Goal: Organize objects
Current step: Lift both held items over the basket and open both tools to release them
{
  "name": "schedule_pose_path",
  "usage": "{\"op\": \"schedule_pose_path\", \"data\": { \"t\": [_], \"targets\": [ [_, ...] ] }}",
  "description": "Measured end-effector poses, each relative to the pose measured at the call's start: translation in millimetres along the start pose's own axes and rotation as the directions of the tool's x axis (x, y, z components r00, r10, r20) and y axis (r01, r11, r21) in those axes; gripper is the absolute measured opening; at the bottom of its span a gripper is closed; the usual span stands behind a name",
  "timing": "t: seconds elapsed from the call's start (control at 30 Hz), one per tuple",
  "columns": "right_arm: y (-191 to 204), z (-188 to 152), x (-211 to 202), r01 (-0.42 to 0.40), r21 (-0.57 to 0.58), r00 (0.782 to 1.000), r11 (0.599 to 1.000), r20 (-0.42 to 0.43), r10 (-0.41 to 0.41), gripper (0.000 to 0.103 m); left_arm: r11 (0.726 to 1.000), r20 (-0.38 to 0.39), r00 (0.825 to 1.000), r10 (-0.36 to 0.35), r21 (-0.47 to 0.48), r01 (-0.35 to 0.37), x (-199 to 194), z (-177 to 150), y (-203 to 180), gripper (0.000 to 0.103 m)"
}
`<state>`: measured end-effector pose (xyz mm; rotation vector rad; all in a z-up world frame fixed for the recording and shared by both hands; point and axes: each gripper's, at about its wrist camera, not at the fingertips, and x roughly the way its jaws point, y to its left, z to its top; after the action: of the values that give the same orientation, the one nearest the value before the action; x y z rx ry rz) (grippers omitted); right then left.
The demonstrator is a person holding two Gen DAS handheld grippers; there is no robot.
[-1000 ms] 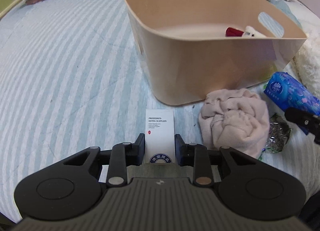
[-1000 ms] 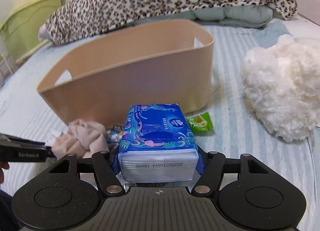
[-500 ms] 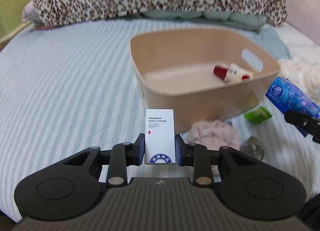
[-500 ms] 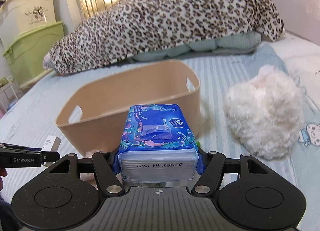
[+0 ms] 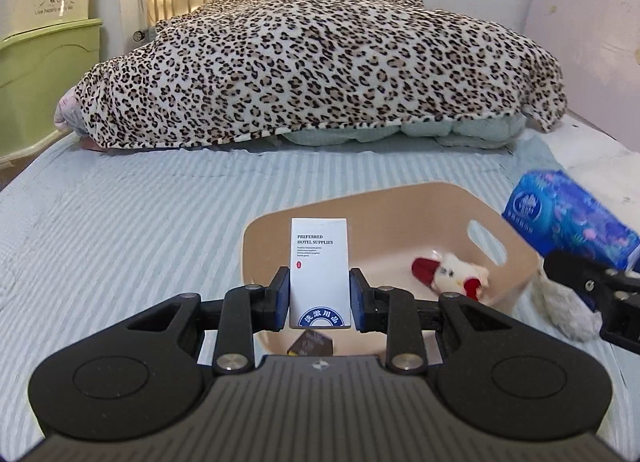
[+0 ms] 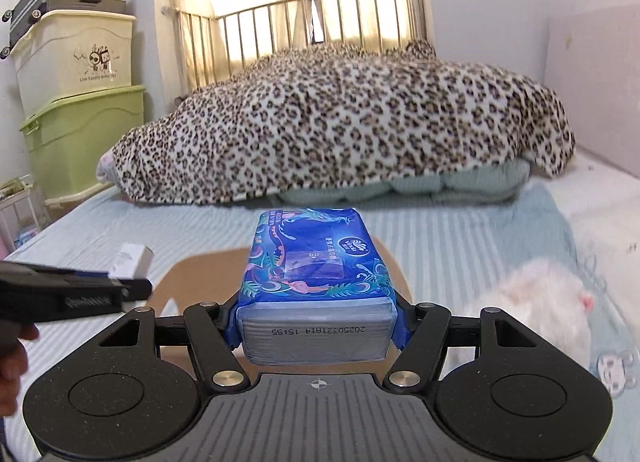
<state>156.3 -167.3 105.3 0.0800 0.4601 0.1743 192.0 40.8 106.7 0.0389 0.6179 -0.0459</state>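
Two grippers, both loaded and now up over the bin

Left wrist view: the left gripper (image 5: 320, 299) is clamped on the white hotel-supplies box (image 5: 319, 272), and the beige bin (image 5: 516, 258) that was ahead at bed level a second ago now sits below it — small plush toy (image 5: 450, 272) and a dark packet (image 5: 311, 343) already inside. Right wrist view: the right gripper (image 6: 316, 324) is squeezed on the blue tissue pack (image 6: 314, 262), bin rim peeking out underneath, fluffy white plush (image 6: 536, 310) off to the right on the bed — looks like both are lined up for a drop, box probably first.
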Motion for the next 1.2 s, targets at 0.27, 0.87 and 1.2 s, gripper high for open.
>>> {"op": "schedule_pose_path", "data": {
  "t": [0.27,0.87,1.2],
  "targets": [
    [1.3,2.8,57.6,0.017,0.034,0.999,0.999,-0.036,-0.016,0.063,0.996,-0.014,0.997,0.071,0.054,-0.071,61.8,-8.6,-10.3,0.032],
    [29.8,-35.8,109.1,0.017,-0.042,0.974,0.999,-0.224,-0.026,0.07,0.994,-0.148,0.986,0.08,0.085,-0.068,106.4,-29.5,3.4,0.049],
    [14.6,-23.5,48.5,0.027,-0.008,0.988,1.0,-0.155,-0.028,0.099,0.999,-0.074,0.997,0.024,0.023,-0.023,55.7,-17.5,6.7,0.089]
  ]
}}
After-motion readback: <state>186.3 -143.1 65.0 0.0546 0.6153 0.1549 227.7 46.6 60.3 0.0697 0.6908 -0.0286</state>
